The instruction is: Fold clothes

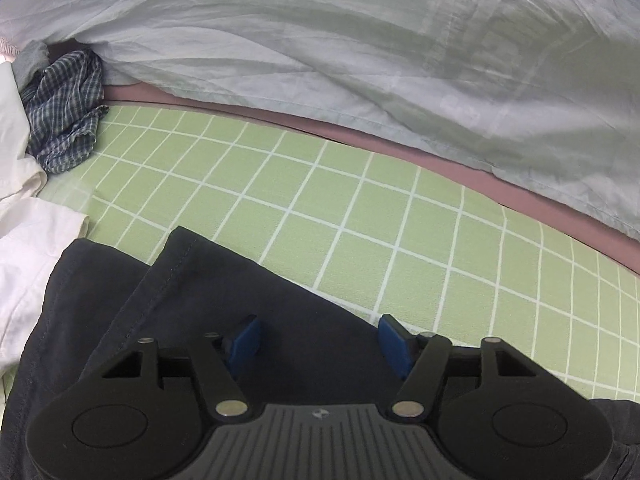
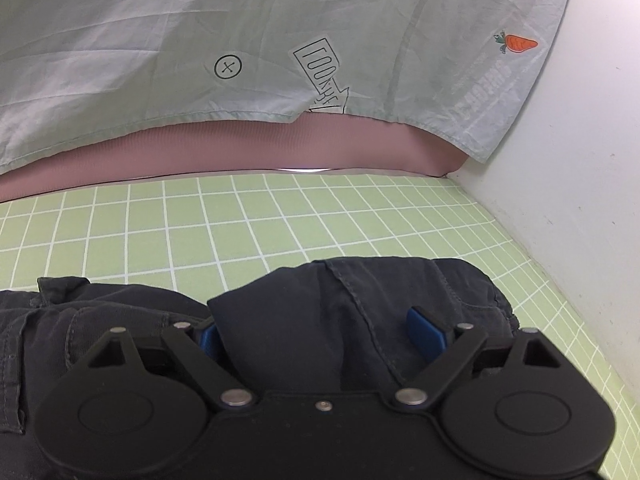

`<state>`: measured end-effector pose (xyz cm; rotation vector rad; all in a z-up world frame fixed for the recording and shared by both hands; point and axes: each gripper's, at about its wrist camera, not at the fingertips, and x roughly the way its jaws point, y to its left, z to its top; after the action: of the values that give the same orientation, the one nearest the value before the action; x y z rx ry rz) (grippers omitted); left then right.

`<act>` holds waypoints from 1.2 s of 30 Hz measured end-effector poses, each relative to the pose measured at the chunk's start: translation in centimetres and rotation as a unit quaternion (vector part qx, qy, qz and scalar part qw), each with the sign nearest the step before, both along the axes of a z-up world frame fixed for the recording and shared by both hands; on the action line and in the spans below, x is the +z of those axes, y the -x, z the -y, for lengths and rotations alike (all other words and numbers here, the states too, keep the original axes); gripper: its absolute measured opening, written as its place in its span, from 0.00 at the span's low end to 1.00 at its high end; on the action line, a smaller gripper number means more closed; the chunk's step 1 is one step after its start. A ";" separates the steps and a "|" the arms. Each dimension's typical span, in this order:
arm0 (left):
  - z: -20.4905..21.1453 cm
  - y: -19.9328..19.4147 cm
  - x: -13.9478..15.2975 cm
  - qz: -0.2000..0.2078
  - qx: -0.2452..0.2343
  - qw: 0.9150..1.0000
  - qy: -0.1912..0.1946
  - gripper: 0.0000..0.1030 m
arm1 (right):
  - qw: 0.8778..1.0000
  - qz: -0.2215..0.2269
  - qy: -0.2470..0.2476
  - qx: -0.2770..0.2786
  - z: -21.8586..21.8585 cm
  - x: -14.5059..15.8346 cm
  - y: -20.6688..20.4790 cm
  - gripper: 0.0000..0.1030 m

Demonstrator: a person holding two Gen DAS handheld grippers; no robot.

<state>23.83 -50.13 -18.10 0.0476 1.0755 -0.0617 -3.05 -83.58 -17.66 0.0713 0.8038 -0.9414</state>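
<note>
Item: dark trousers [image 1: 132, 312], navy or charcoal, laid on the green grid-patterned sheet [image 1: 360, 216], near edge of the bed

Risks from here:
- Left gripper [image 1: 320, 338], blue pads [image 1: 394, 342] set partly apart with flat leg fabric between them; no pad is seen pressing, so a closure here may pinch only the top layer and let the lower one trail when lifted
- Right gripper [image 2: 316, 334], jaws wide, straddling a raised hump of cloth at the waist end; the hump is bulky and seamed, so the pads may slide off it or gather an uneven bunch, which would give a crooked fold
- White garment [image 1: 28, 264] touches the trousers on the left-wrist view's left side; a drag that way could catch it
- White wall [image 2: 580, 160] stands near the waist end; little room to swing on that side

Appearance of the item: leg portion lies fairly smooth, hem [image 1: 180, 256] stitched and overlapping a second leg; waist portion rumpled, with seams and a belt-loop area [image 2: 60, 284] showing. Judged unfolded, fold not yet begun

Also present: pale printed quilt [image 2: 280, 40], pink mattress edge [image 2: 240, 148], checked garment [image 1: 68, 120] lying well apart
</note>
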 end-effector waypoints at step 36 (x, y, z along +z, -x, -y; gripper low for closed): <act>-7.5 -1.9 1.7 0.039 -0.022 0.999 0.023 0.50 | 0.999 -0.018 0.041 0.031 -3.4 1.4 2.6 0.20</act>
<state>25.75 -42.59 -16.42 0.0315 0.9940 -0.1244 -5.62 -80.14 -16.27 -0.0414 0.7952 -0.9184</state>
